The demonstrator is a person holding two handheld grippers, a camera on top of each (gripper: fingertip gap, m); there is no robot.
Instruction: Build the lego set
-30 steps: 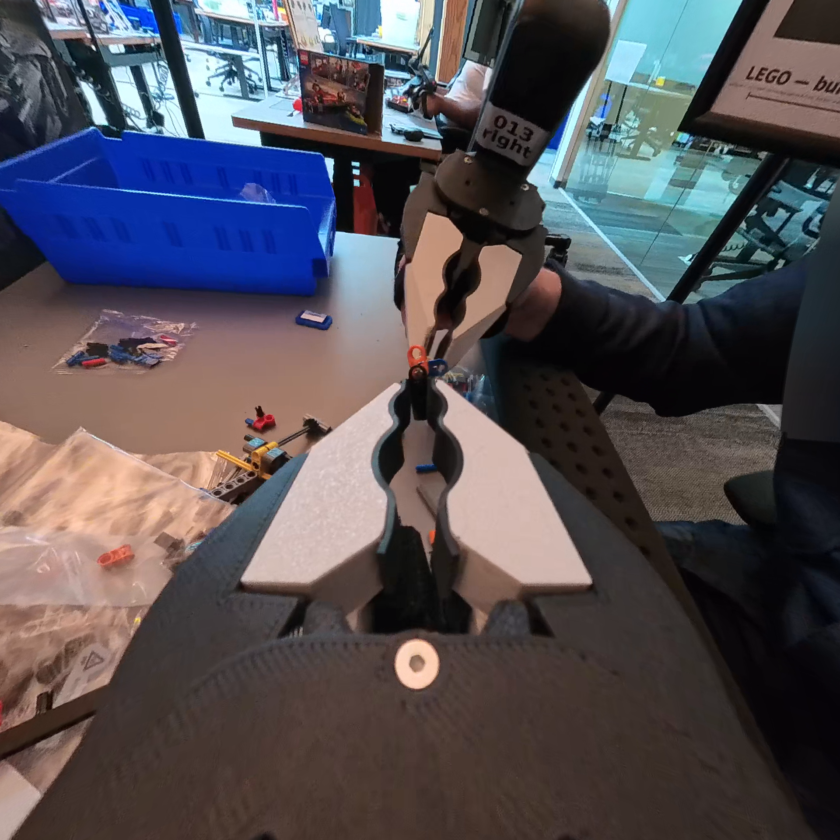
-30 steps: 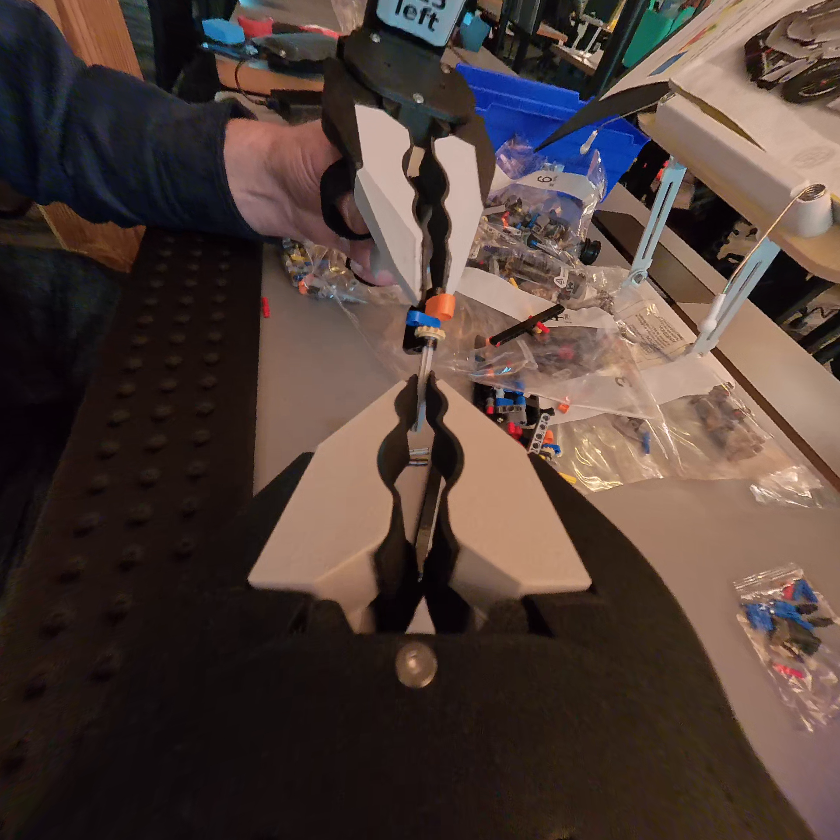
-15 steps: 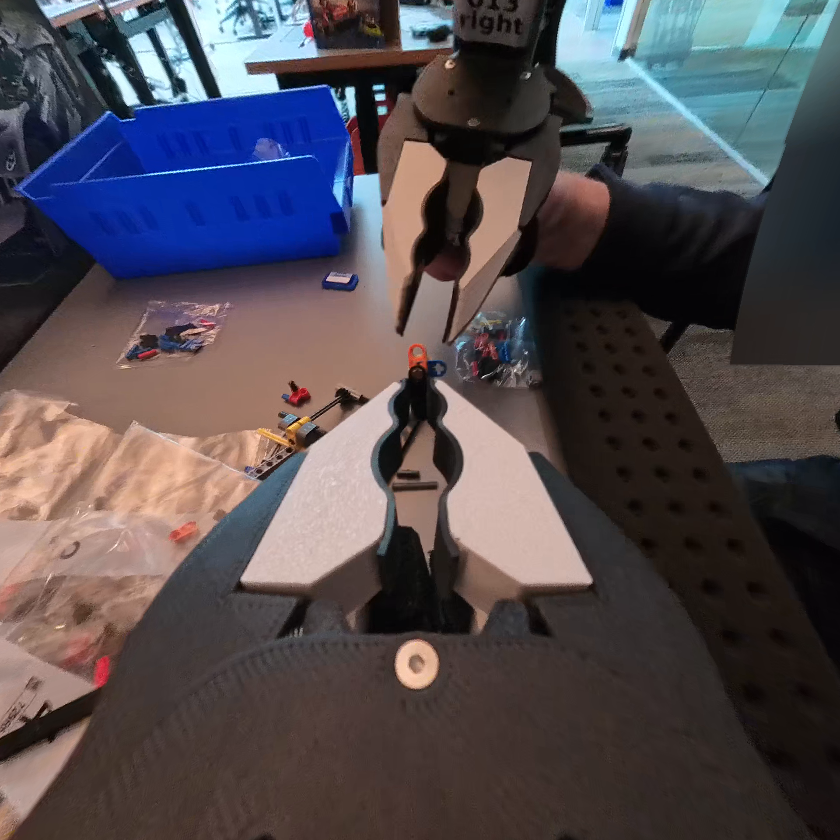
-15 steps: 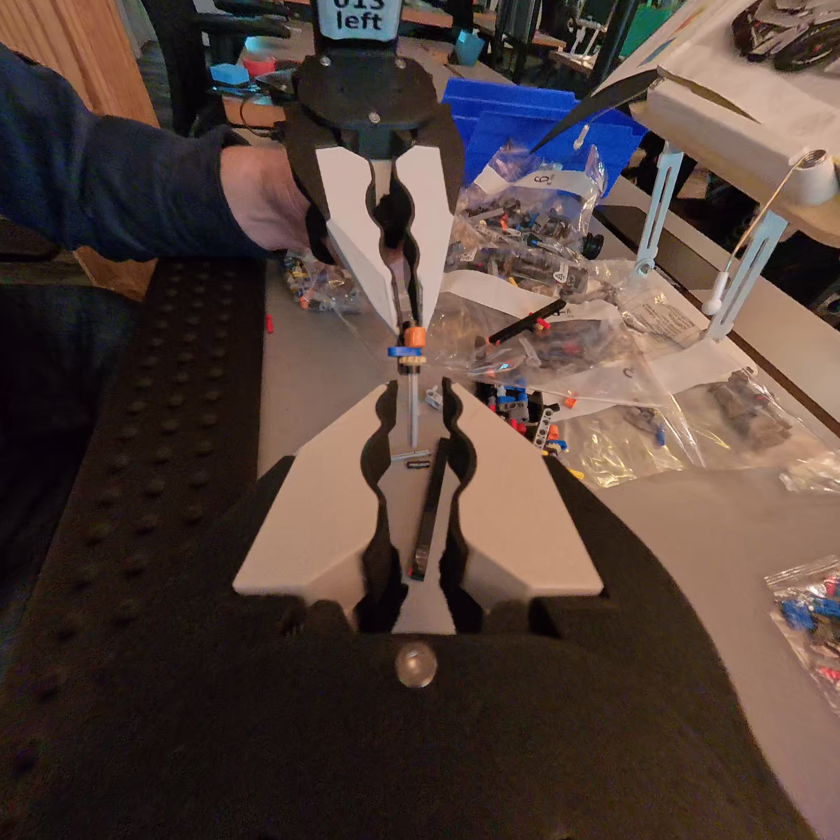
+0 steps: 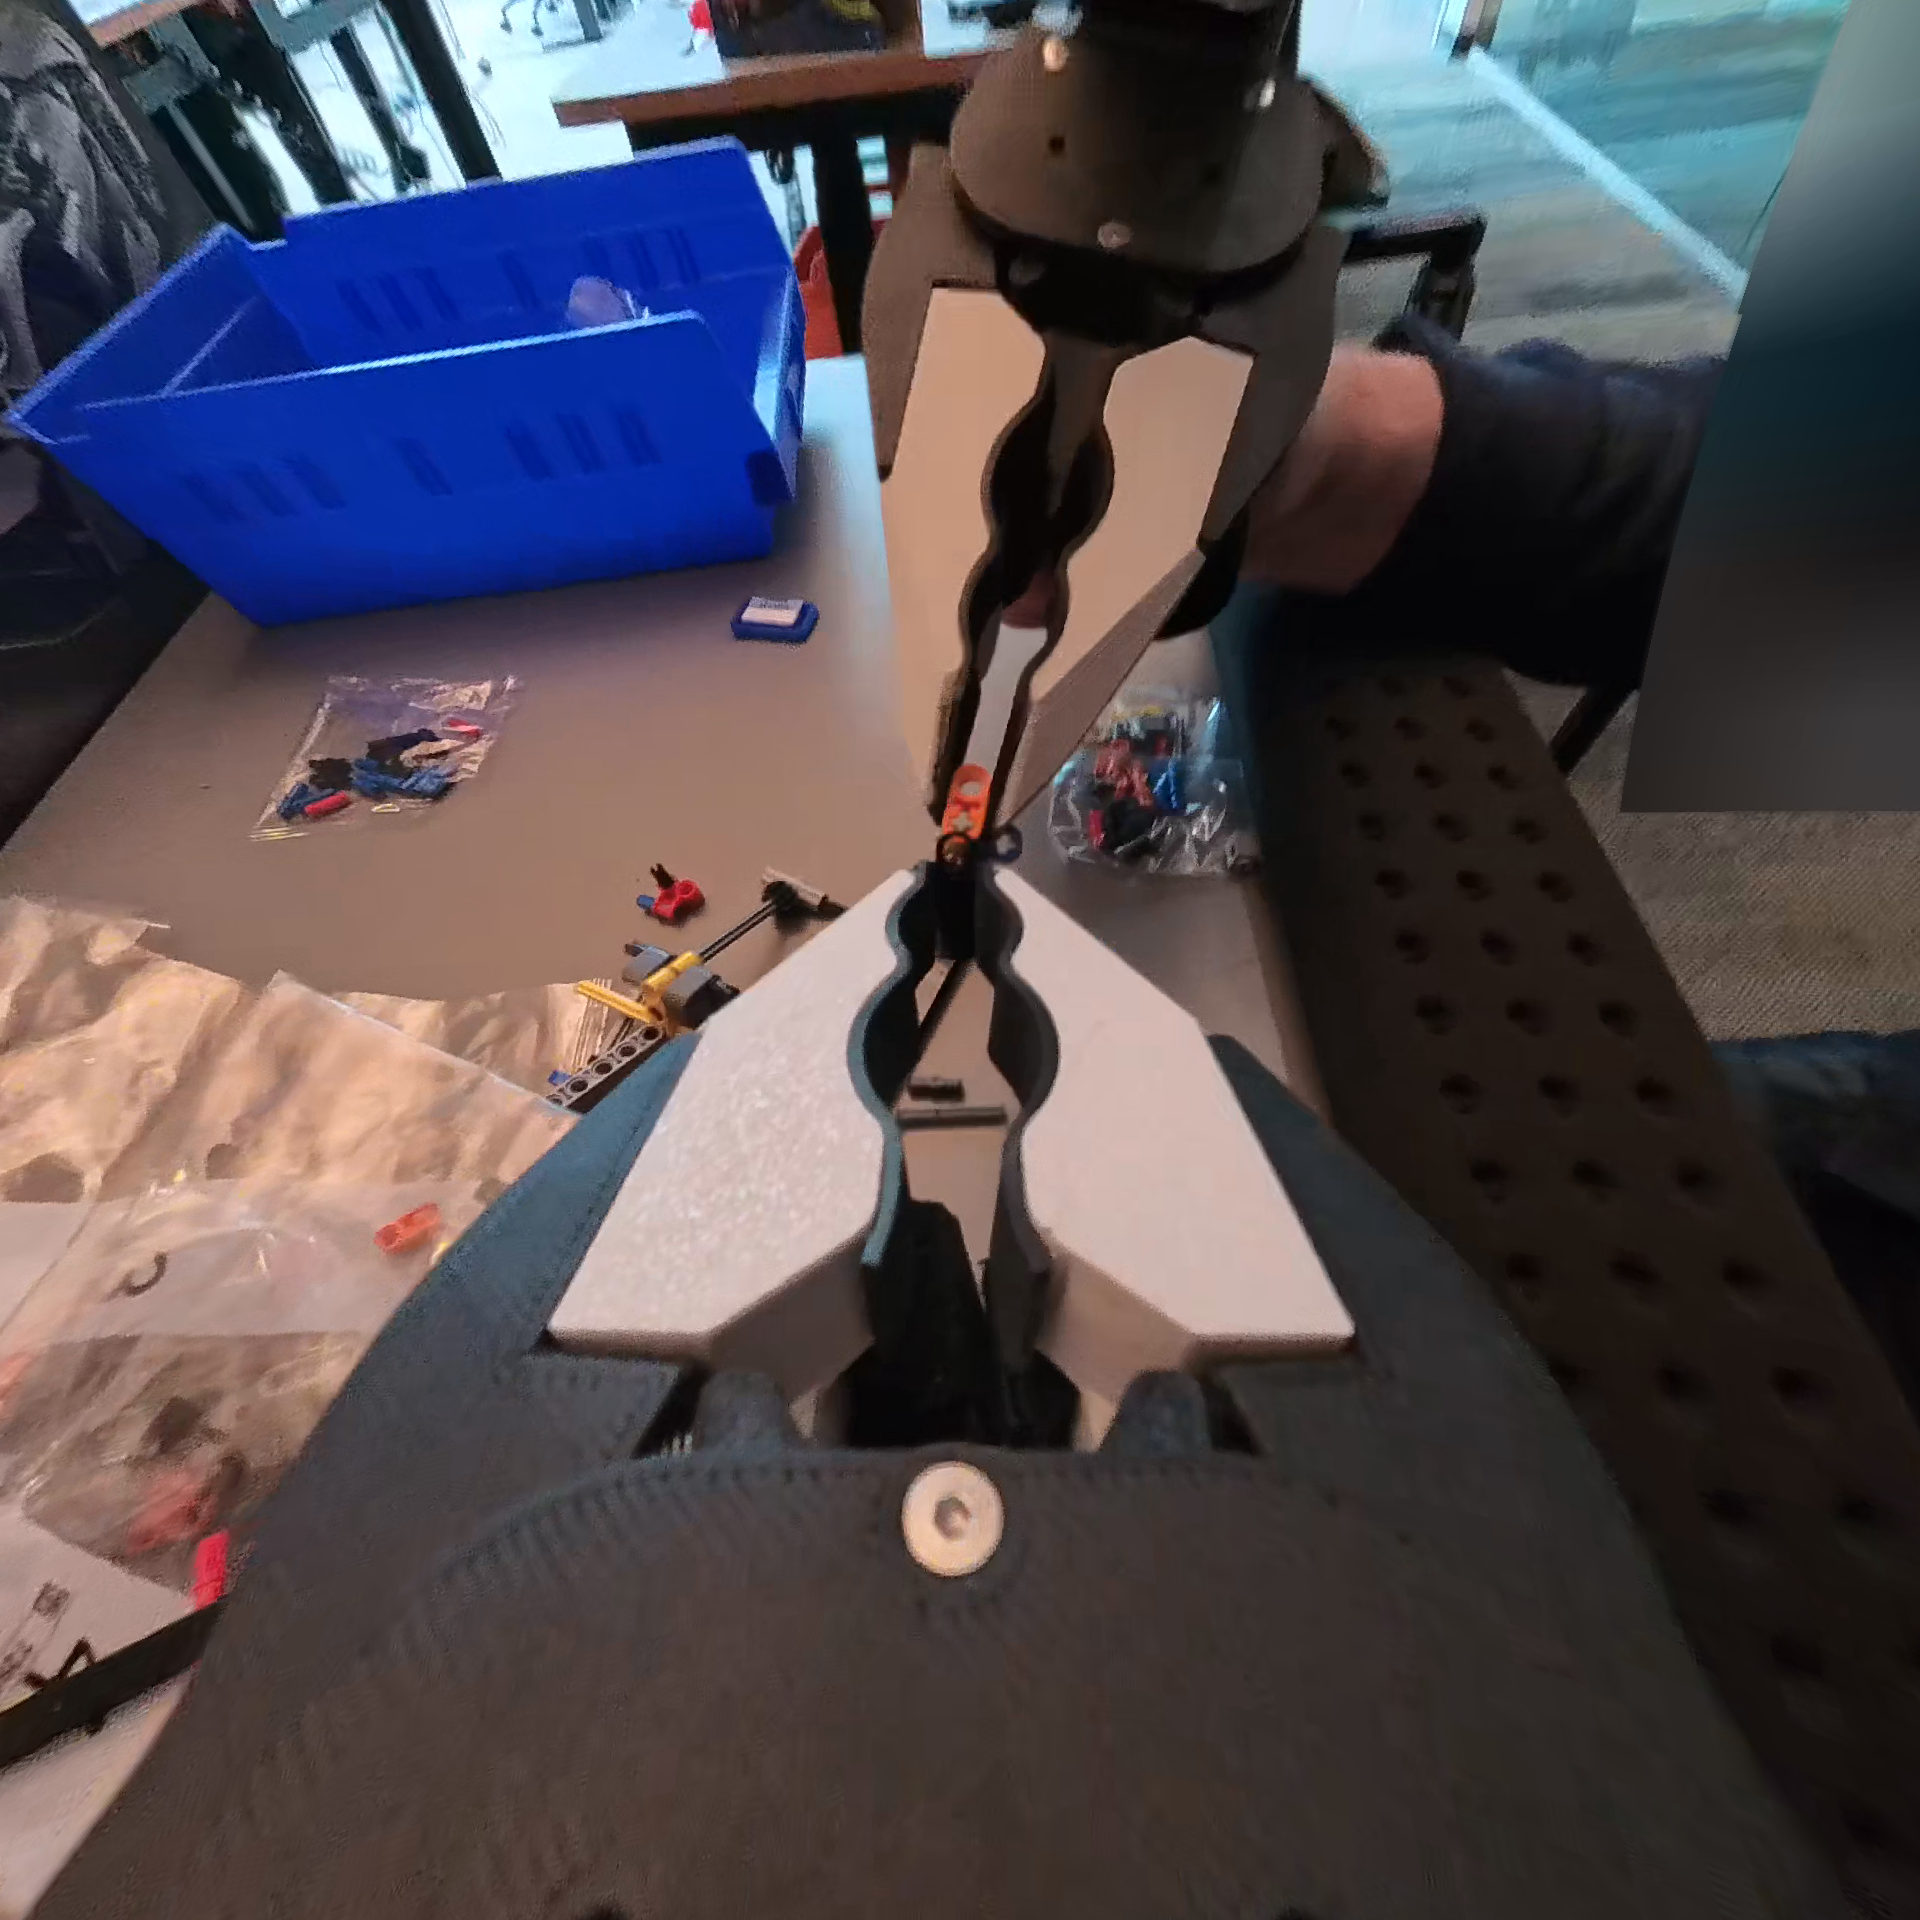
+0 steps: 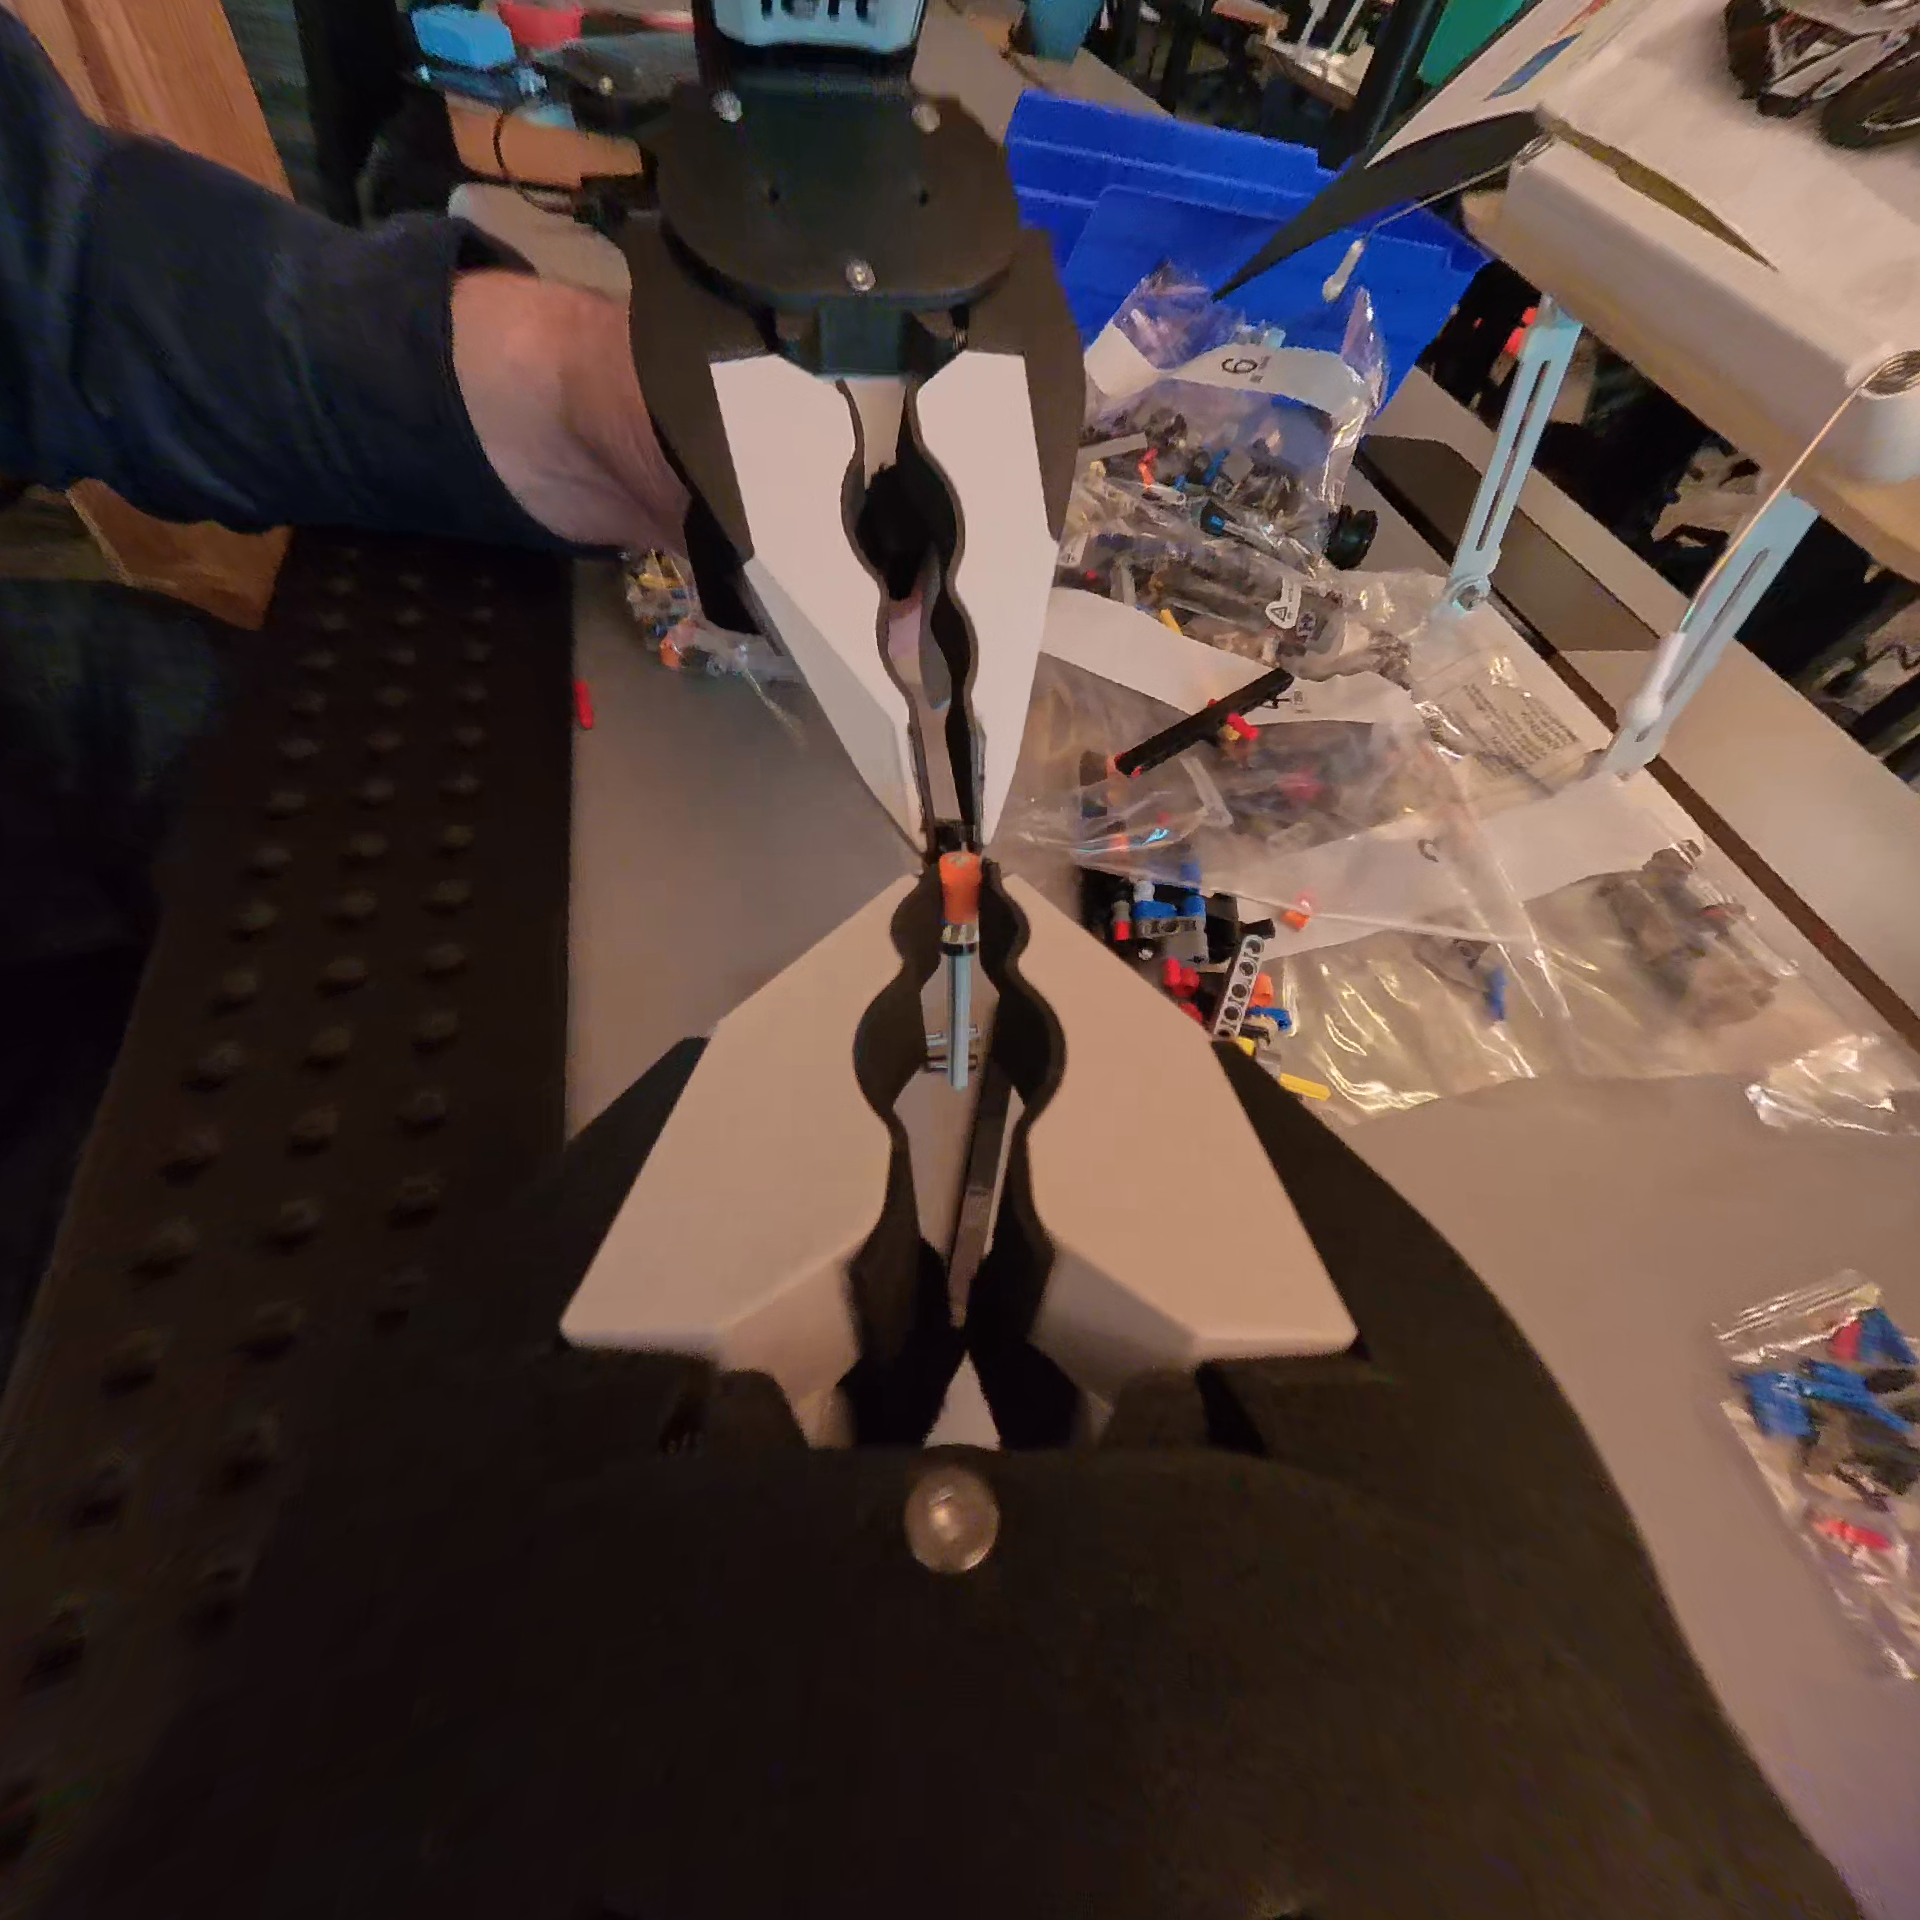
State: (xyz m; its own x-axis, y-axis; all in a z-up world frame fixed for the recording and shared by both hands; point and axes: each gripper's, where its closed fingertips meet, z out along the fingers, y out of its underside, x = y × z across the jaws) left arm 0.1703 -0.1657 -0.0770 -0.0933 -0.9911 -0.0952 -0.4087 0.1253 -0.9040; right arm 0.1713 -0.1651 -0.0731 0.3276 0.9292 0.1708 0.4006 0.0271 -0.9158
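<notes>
Meeting tip to tip above the grey table (image 5: 582, 790), the two grippers share one small Lego sub-assembly — an orange connector (image 5: 968, 798) threaded on a thin grey axle (image 6: 958, 1003). The left gripper (image 5: 954, 883) is clamped on the dark end of the piece, which keeps it steady in the air and clear of the clutter below, so the other tool has something fixed to work against. The right gripper (image 6: 958, 883) has its fingers drawn in around the orange connector, with the axle running back down the gap between them; whether they truly pinch it or merely bracket it I cannot tell. Judging by that alignment, the step in hand is seating or sliding the connector along the axle. Loose parts stay within reach on the table — a half-built yellow and black assembly (image 5: 655, 997), open plastic bags of pieces (image 6: 1226, 488), a small sealed bag (image 5: 384, 753) — while the blue bin (image 5: 436, 499) stands farther back.
</notes>
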